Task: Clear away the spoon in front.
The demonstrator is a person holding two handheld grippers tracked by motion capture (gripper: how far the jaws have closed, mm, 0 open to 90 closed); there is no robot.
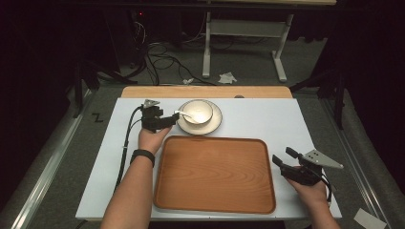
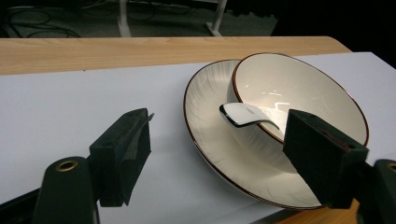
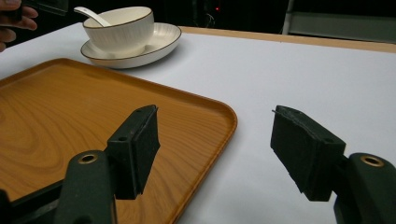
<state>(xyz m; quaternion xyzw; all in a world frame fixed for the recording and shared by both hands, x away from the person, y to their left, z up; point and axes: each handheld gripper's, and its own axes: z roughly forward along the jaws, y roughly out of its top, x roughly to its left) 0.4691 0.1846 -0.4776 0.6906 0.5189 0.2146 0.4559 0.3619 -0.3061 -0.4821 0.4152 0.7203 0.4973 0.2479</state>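
Overhead, the left gripper (image 1: 165, 122) hovers with jaws apart just beside the round cream plate (image 1: 216, 125) carrying the bowl (image 1: 198, 111) and spoon (image 1: 184, 114), while the right gripper (image 1: 282, 157) waits open at the wooden tray's (image 1: 215, 174) right edge. The left gripper view shows the spoon's glossy handle (image 2: 243, 115) ahead between its empty foam-padded jaws. The right gripper view shows the ribbed bowl (image 3: 122, 29) far beyond the tray's rounded corner (image 3: 219, 116).

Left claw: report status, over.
Left claw open, at the plate, spoon handle ahead between its jaws, untouched. Right claw open, empty, beside the tray. Bowl on plate; nothing in the way.
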